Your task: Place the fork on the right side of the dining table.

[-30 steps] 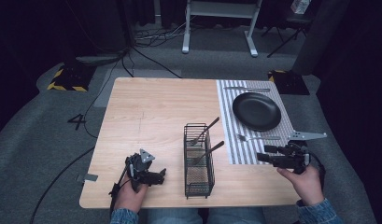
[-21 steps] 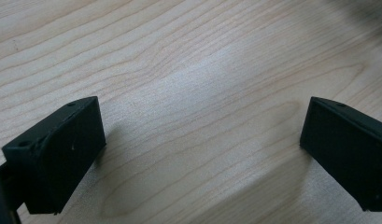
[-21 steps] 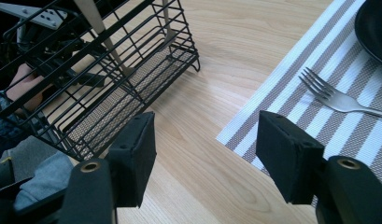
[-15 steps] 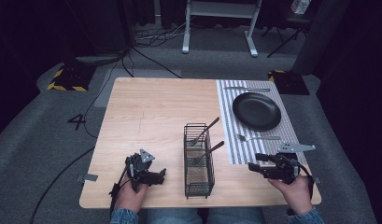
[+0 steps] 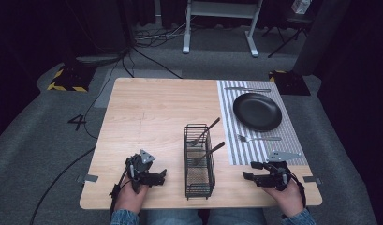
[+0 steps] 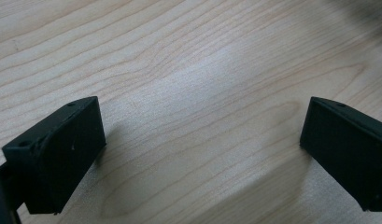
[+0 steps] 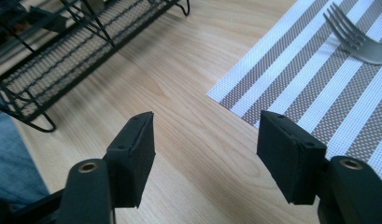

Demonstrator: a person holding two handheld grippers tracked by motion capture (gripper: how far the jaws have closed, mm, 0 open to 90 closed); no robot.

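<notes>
While both tools rest low at the near edge of the worktop (image 5: pixel 147 108), a wire basket (image 5: pixel 199 161) stands between them, holding two utensils (image 5: pixel 209 151) that lean toward the far right. Beyond the right tool (image 5: pixel 251 170) lies a striped mat (image 5: pixel 254 150) with a fork (image 5: pixel 259 138) just ahead, a black plate (image 5: pixel 257 111) farther on and a knife (image 5: pixel 247 89) past it. The right tool's jaws stand wide with nothing between them, aimed toward the basket, hand behind. The left tool (image 5: pixel 163 175) points at the basket too, jaws wide over bare wood.
</notes>
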